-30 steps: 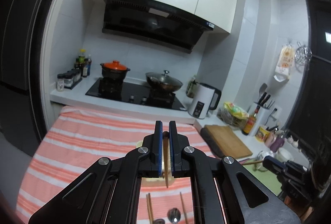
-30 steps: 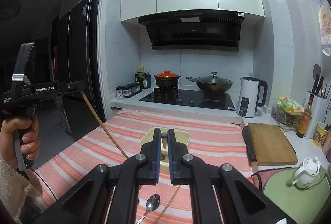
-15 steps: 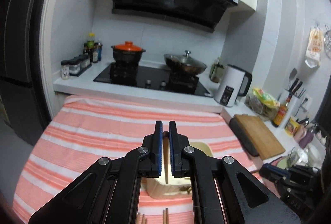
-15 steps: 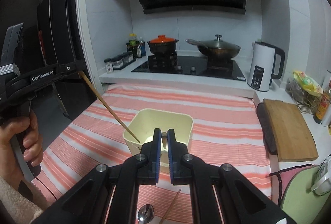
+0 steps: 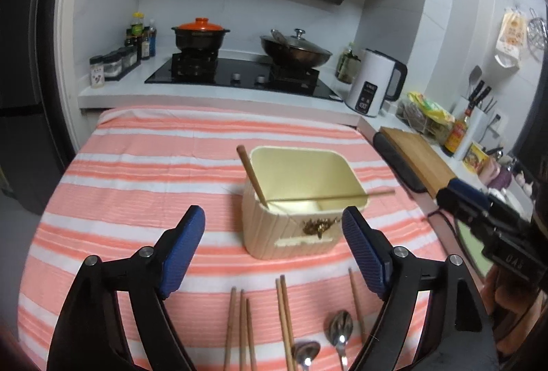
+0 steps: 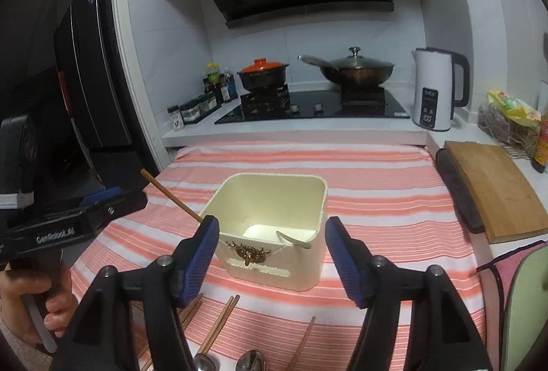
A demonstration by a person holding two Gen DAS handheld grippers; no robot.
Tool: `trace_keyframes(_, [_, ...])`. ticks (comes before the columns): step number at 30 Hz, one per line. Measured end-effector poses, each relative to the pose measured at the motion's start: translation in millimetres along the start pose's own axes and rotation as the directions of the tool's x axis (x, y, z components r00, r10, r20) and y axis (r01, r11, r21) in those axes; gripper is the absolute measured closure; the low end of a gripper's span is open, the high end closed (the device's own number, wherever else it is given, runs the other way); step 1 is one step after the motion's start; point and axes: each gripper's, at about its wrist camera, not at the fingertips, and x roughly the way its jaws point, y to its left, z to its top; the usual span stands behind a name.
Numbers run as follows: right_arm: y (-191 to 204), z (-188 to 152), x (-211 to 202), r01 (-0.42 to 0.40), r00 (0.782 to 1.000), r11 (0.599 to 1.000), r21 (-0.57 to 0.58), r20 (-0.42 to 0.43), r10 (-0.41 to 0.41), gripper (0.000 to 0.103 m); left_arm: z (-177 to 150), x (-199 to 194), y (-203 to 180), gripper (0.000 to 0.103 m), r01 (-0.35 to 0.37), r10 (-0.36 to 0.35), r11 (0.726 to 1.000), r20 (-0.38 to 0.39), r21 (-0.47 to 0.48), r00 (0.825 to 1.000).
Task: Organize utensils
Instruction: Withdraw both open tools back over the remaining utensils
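Though just opened, left gripper [image 5: 273,229] and right gripper [image 6: 272,235] both wide, empty, before the cream bin [image 6: 274,227].

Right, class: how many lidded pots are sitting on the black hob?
2: the black casserole pot with an orange lid stands on the left of the black hob, and the dark metal wok with a knobbed lid on the right. No others seem hidden.
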Motion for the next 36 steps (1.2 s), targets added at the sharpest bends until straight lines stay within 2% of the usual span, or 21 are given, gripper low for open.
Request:
trace_keyframes(3, [5,-7,-32,0.059,0.997,0.998,-0.036,0.041,-0.058,0.034,-27,-23,8,0.008,-0.001,0.002,1.0,-0.037,0.018,0.999])
trace_keyframes(7, [8,-35,-70,0.124,0.99,0.99,-0.07,0.078,-0.118,0.028,-81,-44,19,0.007,-0.009,0.01,1.0,-0.105,0.003,0.994])
trace_keyframes(12, [8,-98,-96,0.17,0.985,0.985,-0.039,0.021,-0.169,0.028,-148,-64,33,0.007,-0.056,0.043,0.995,-0.154,-0.082,0.987])
trace_keyframes(15, [8,-140,-107,0.191,0.982,0.981,-0.019,-0.008,-0.191,0.028,-172,-74,42,0.007,-0.06,0.037,0.988,-0.156,-0.141,0.987])
trace_keyframes(20, [7,-190,-109,0.209,0.972,0.978,-0.021,-0.109,-0.21,0.028,-189,-83,42,0.007,-0.074,0.052,0.989,-0.162,-0.132,0.985])
trace_keyframes(23, [10,-208,-114,0.198,0.972,0.98,-0.003,-0.131,-0.197,0.028,-194,-86,40,0.007,-0.09,0.07,0.989,-0.163,-0.117,0.984])
trace_keyframes(29, [20,-227,-109,0.159,0.972,0.987,0.01,-0.178,-0.154,0.028,-204,-94,41,0.007,-0.09,0.071,0.989,-0.164,-0.114,0.984])
trace_keyframes(36, [28,-231,-112,0.146,0.973,0.989,-0.008,-0.18,-0.145,0.028,-197,-114,58,0.007,-0.167,0.161,0.985,-0.121,-0.046,0.98])
